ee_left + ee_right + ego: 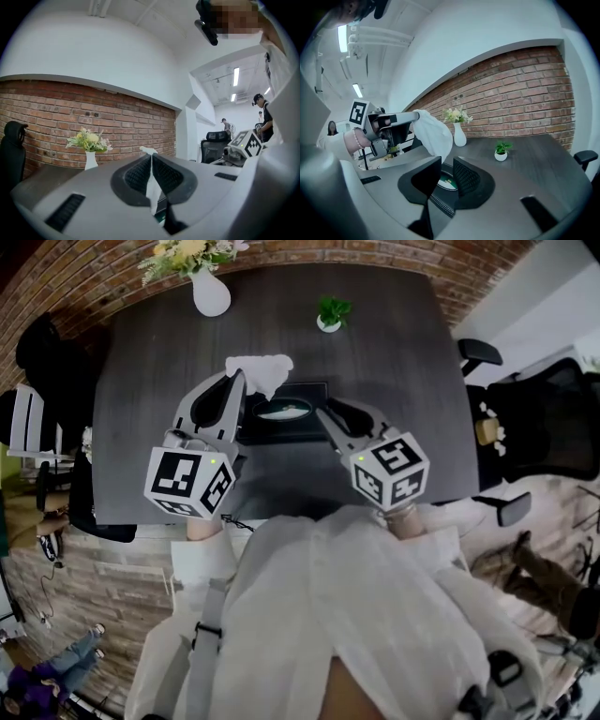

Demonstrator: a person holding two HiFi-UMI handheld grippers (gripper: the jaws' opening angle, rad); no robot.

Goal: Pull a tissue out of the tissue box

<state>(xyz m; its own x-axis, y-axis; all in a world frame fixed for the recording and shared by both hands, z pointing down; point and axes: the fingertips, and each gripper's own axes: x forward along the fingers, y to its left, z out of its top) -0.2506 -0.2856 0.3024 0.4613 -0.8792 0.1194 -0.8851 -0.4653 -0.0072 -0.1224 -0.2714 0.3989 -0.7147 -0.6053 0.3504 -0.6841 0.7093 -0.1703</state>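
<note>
Head view: dark table (394, 381), brick wall (84, 277); left gripper (238, 382) clamps tissue (264, 371); right gripper (336, 416) jaws apart.

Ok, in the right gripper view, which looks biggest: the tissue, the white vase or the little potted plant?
Largest: tissue, but it's nearest the camera, so that may be why.
Then: white vase.
Smallest: potted plant.

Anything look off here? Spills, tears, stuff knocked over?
Nothing stands out. The tissue hangs crumpled, with no tear showing, from the shut left hand-held gripper. Below it the tissue box sits flat on the table. The vase of flowers and the small potted plant stand upright. No spill shows.
</note>
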